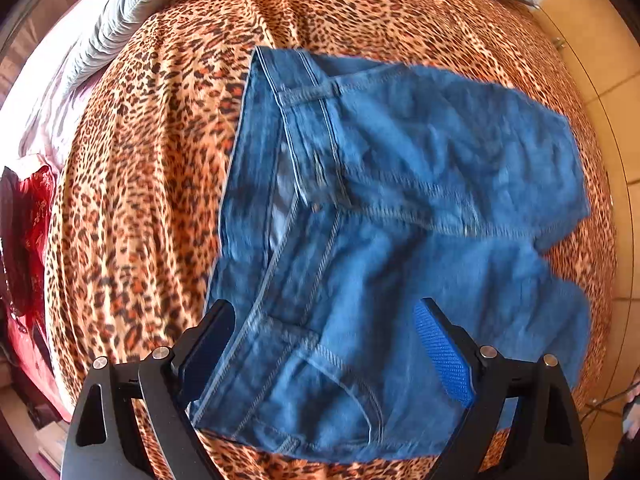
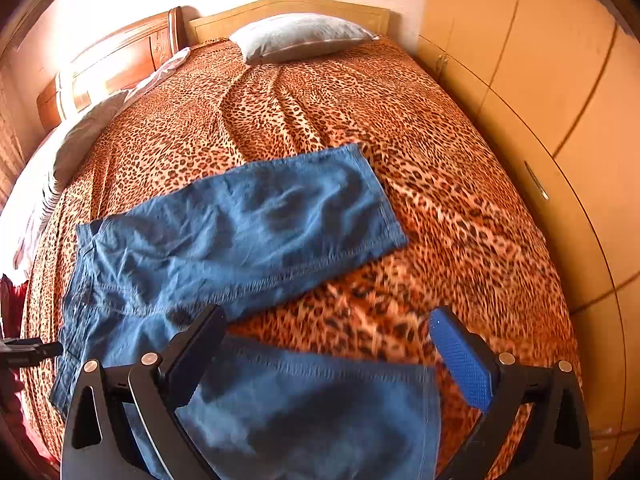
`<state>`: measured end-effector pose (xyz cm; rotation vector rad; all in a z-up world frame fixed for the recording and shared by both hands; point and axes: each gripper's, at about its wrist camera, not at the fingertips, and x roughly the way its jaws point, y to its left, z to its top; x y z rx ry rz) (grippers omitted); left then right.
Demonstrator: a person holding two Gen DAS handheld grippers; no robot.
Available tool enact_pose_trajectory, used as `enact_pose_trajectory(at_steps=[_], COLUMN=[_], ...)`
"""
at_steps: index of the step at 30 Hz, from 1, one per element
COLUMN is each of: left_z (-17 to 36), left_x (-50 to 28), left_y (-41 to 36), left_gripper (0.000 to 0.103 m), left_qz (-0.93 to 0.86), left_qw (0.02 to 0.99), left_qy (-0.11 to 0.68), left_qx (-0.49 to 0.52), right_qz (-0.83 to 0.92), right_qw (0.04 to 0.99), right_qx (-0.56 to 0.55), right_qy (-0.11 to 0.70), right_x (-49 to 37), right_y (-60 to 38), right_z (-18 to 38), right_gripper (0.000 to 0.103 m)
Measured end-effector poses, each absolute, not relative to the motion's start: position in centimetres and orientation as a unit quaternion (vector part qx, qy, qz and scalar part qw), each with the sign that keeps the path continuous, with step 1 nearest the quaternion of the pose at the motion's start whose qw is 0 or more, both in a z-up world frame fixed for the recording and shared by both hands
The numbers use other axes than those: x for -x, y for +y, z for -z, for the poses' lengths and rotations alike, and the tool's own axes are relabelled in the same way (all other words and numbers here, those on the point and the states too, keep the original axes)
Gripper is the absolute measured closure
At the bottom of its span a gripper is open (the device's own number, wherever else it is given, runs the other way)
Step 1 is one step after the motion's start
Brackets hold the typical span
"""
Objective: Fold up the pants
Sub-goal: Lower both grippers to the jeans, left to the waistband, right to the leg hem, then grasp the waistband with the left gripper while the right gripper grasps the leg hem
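Note:
Blue denim pants lie spread on the leopard-print bedspread, waistband to the left, both legs running off to the right. My left gripper hovers open over the near hip and its pocket, fingers wide apart, nothing pinched. In the right wrist view the pants show one leg stretched toward the far right and the other leg's hem just below the camera. My right gripper stands open above that near hem, its blue pad on the right side.
A grey pillow lies at the headboard, another pillow along the left side. Wooden wardrobe doors run close along the bed's right edge. Red cloth hangs at the left edge.

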<state>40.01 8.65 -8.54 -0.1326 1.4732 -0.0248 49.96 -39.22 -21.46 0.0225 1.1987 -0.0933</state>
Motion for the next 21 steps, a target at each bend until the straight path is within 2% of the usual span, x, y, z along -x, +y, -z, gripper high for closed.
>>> enact_pose_trajectory(at_steps=[9, 15, 21], left_z=[12.9, 16.4, 20.3], left_x=[-53.6, -59.3, -62.5], left_y=[12.1, 14.3, 16.9], left_gripper=[0.011, 0.011, 0.011], left_qz=[-0.05, -0.022, -0.023], left_qw=[0.681, 0.669, 0.639], left_qy=[0.716, 0.719, 0.731], left_qx=[0.147, 0.19, 0.239], right_qz=[0.024, 0.041, 0.022], right_qw=[0.801, 0.791, 0.781], right_qx=[-0.057, -0.09, -0.122], right_qy=[0.596, 0.604, 0.612], right_x=[-65.4, -71.0, -74.0], right_y=[-46.1, -47.8, -48.1], right_z=[30.4, 36.2, 39.4], right_gripper=[0.001, 0.001, 0.001])
